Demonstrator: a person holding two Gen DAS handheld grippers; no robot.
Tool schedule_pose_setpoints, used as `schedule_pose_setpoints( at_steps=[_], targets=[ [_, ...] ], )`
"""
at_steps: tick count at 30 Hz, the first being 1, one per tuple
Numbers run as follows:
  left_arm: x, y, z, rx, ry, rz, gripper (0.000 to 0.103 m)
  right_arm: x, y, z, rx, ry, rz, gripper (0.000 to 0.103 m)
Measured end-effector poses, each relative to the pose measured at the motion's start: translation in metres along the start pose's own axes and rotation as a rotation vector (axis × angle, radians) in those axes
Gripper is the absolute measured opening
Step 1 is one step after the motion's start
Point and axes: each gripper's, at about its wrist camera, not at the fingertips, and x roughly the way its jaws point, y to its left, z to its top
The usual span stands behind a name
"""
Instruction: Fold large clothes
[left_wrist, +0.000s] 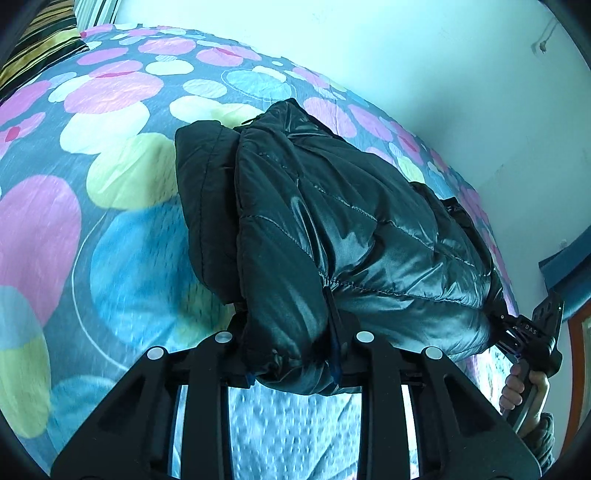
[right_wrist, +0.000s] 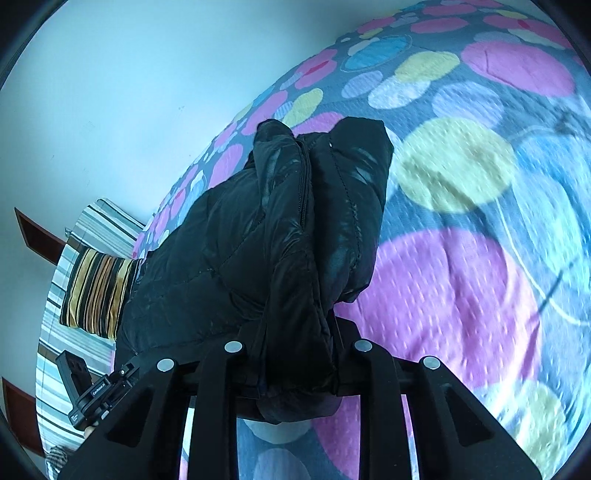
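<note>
We hold the black puffer jacket (left_wrist: 332, 221) bunched above the bed's dotted bedspread (left_wrist: 110, 240), left tongs (left_wrist: 291, 369) and right tongs (right_wrist: 295, 373) each clamped on its hem; a striped pillow (right_wrist: 96, 295) lies beyond, beside the pale wall (right_wrist: 129, 92).

Premises: a bedroom in a private home. A bed (left_wrist: 110, 229) fills most of the room, spread with a quilted cover printed in large pink, blue and yellow circles. A cushion (right_wrist: 98, 293) with yellow and black stripes lies at one end on striped bedding (right_wrist: 70, 258). Plain pale walls (left_wrist: 406, 66) stand close around. A dark wooden frame (right_wrist: 37, 236) is fixed to one wall.
</note>
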Motion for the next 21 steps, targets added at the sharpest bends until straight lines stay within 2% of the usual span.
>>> schedule_pose_setpoints(
  at_steps=[5,14,21],
  targets=[
    [0.004,-0.001,-0.008,0.034,-0.011,0.025,0.028,0.006,-0.006,-0.005,0.003,-0.003,0.001,0.025],
    [0.008,0.004,-0.012,0.026,-0.009,0.012,0.030,0.007,-0.013,-0.007,0.013,-0.002,0.015,0.028],
    [0.007,0.002,-0.012,0.036,-0.012,0.029,0.036,0.001,-0.019,-0.009,0.037,-0.001,0.030,0.037]
  ],
)
